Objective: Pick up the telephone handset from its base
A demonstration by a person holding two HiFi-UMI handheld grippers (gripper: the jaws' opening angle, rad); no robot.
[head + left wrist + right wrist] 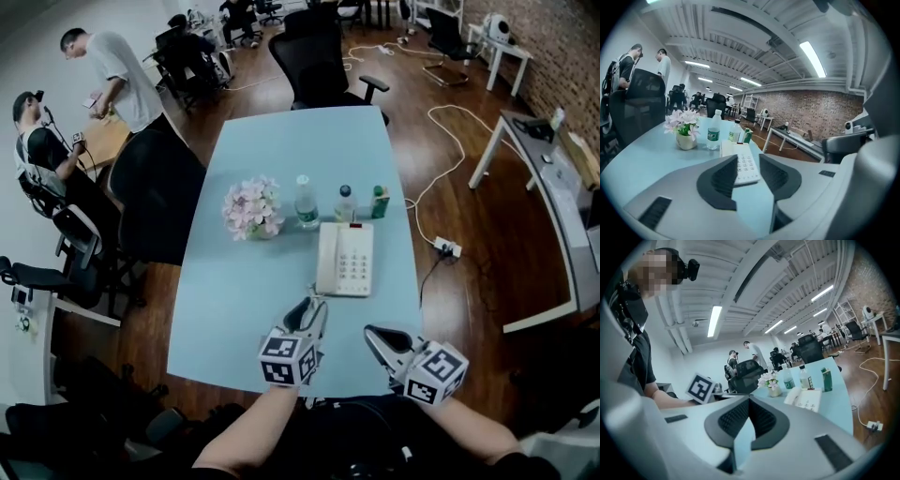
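Observation:
A white telephone (349, 262) lies on the light blue table (244, 300), with its handset (327, 258) resting on the left side of the base. My left gripper (313, 307) hovers just in front of the phone's near edge. It is open, and the keypad (746, 165) shows through the gap between its jaws with nothing held. My right gripper (372, 332) sits to the right of it, near the table's front edge, shut and empty, with its tips meeting (749, 399). In the right gripper view the phone (806, 399) lies ahead to the right.
Behind the phone stand a vase of pink flowers (251, 208), two water bottles (306, 202) (346, 203) and a green carton (380, 202). Black office chairs (323, 61) ring the table. Two people (112, 80) are at the far left, and a white cable (441, 178) trails over the floor at the right.

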